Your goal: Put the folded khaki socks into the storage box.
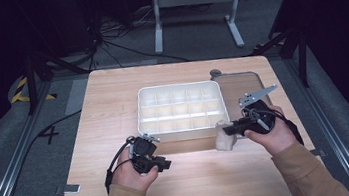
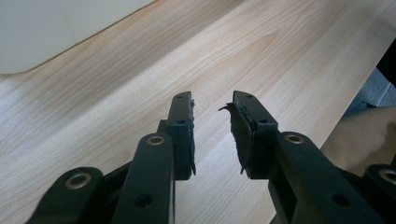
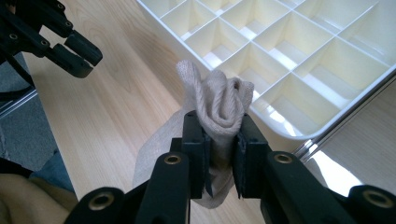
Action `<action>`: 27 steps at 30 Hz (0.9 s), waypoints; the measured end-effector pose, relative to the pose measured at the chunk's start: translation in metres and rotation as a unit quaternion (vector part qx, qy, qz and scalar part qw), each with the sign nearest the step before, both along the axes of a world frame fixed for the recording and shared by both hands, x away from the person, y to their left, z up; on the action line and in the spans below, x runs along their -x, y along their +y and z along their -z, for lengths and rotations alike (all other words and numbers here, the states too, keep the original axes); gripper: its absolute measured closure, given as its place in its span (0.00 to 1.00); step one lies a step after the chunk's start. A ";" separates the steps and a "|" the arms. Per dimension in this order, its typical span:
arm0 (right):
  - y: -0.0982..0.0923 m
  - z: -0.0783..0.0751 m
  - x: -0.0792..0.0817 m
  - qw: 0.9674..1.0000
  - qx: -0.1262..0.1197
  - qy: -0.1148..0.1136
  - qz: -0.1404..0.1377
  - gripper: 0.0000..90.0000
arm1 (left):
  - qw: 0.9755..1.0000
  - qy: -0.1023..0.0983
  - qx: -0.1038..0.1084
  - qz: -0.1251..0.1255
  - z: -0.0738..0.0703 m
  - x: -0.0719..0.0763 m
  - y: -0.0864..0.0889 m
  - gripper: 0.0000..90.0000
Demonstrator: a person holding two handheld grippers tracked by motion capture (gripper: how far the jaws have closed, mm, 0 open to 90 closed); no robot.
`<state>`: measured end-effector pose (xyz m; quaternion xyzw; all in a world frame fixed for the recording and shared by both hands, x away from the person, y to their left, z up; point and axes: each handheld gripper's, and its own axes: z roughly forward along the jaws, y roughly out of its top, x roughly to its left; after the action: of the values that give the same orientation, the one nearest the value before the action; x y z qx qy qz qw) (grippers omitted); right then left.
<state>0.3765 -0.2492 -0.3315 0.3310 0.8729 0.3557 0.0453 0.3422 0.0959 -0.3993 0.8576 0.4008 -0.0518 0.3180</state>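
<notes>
The table (image 1: 113, 105) is light wood with rounded corners, standing on grey floor (image 1: 9, 163). A white divided tray (image 1: 181, 108) sits on it near the middle, its compartments bare. Behind and right of the tray lies a flat grey-rimmed board (image 1: 241, 82), touching or just beside it. A rolled beige cloth (image 1: 223, 136) rests at the tray's near right corner.

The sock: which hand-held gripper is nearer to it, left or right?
Right. The right hand-held gripper is shut on the sock, beside the tray. The left hand-held gripper is open and empty, apart from the sock, over the table.
</notes>
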 end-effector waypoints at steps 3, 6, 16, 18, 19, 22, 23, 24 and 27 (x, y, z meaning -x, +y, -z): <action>-0.001 -0.004 -0.006 1.000 0.013 -0.002 0.002 0.86 | 1.000 0.002 0.000 -0.002 0.000 -0.001 0.003 0.75; -0.001 -0.008 -0.010 1.000 0.020 -0.005 0.005 0.86 | 1.000 0.000 -0.001 -0.005 0.000 -0.001 0.003 0.73; 0.004 -0.022 -0.030 0.998 0.053 -0.017 -0.010 0.85 | 1.000 -0.001 0.003 -0.021 0.001 0.002 0.013 0.70; 0.006 -0.023 -0.032 0.998 0.059 -0.017 -0.012 0.85 | 1.000 -0.002 0.004 -0.025 0.001 0.003 0.014 0.70; 0.009 -0.026 -0.036 0.997 0.069 -0.019 -0.017 0.85 | 1.000 -0.005 0.003 -0.029 0.001 0.005 0.017 0.70; 0.012 -0.029 -0.039 0.997 0.079 -0.016 -0.018 0.85 | 0.999 -0.007 0.002 -0.035 0.001 0.008 0.022 0.69; 0.015 -0.031 -0.042 0.996 0.085 -0.020 -0.022 0.85 | 0.999 -0.008 0.005 -0.038 0.001 0.009 0.024 0.68; 0.016 -0.032 -0.044 0.996 0.089 -0.020 -0.023 0.85 | 0.999 -0.012 0.006 -0.037 0.001 0.011 0.027 0.67; 0.022 -0.033 -0.051 0.995 0.097 -0.019 -0.026 0.85 | 0.999 -0.016 0.010 -0.048 0.000 0.015 0.035 0.66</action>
<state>0.4273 -0.2274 -0.2984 0.2952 0.9105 0.2770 0.0843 0.3270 0.1309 -0.3995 0.8348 0.4358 -0.0270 0.3353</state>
